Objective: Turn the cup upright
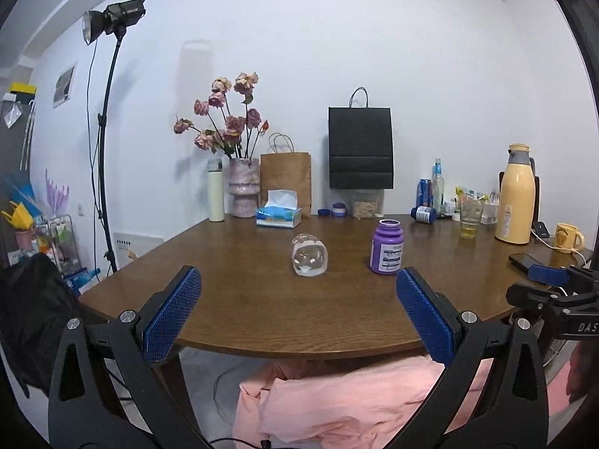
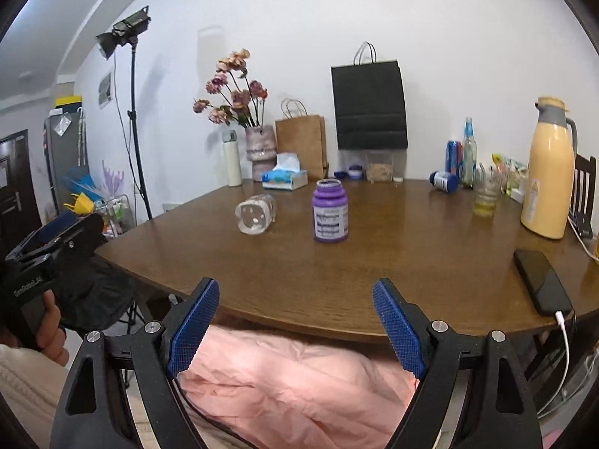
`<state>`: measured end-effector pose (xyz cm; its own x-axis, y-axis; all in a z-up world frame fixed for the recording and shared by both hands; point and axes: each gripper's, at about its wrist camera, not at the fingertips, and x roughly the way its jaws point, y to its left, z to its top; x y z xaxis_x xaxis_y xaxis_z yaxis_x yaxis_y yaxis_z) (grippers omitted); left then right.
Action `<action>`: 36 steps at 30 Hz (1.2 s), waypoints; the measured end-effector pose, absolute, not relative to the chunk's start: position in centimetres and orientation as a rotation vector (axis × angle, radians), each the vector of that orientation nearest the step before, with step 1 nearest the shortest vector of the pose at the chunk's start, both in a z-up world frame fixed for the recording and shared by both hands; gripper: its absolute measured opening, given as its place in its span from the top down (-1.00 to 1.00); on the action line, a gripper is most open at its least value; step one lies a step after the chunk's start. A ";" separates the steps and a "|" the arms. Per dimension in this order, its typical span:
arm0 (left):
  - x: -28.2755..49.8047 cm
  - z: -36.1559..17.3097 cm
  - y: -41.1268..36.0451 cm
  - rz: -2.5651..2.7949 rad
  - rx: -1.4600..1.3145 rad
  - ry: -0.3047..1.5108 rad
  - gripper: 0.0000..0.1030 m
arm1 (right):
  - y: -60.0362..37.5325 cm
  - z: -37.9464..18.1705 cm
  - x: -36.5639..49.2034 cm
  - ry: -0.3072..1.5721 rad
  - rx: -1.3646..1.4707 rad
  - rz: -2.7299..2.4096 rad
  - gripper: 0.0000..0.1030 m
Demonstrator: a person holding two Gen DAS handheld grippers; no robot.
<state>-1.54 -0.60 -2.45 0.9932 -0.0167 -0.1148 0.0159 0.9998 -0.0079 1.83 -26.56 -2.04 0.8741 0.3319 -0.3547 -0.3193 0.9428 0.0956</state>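
A clear glass cup point(image 1: 309, 254) lies on its side on the brown wooden table point(image 1: 262, 307), its base facing me. It also shows in the right wrist view point(image 2: 255, 213), left of centre. My left gripper point(image 1: 298, 278) is open and empty, held at the table's near edge, short of the cup. My right gripper point(image 2: 295, 292) is open and empty, also at the near edge. The right gripper shows at the right edge of the left wrist view point(image 1: 550, 275). The left gripper shows at the left of the right wrist view point(image 2: 56, 230).
A purple jar point(image 1: 386, 247) stands right of the cup. A tissue box point(image 1: 278, 214), flower vase point(image 1: 244, 187), paper bags point(image 1: 361, 147), bottles, a yellow thermos point(image 1: 516, 196), a mug point(image 1: 567, 237) and a black phone point(image 2: 541, 280) line the far and right sides. Pink cloth point(image 2: 292, 378) lies below the near edge.
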 end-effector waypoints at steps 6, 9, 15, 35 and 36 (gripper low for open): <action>-1.7 -2.4 -0.8 -0.022 0.003 0.102 -1.00 | -26.1 -1.9 1.0 0.350 0.003 0.351 -0.72; -1.9 -2.4 -0.8 -0.021 0.006 0.099 -1.00 | -26.1 -2.0 0.9 0.351 0.004 0.355 -0.72; -2.0 -2.6 -0.8 -0.023 0.005 0.102 -1.00 | -26.0 -2.2 1.2 0.368 0.015 0.355 -0.72; -2.6 -2.4 -0.8 -0.026 0.011 0.098 -1.00 | -25.9 -2.2 1.4 0.363 0.011 0.356 -0.72; -2.6 -2.4 -0.9 -0.026 0.011 0.097 -1.00 | -25.9 -2.2 1.3 0.362 0.010 0.354 -0.72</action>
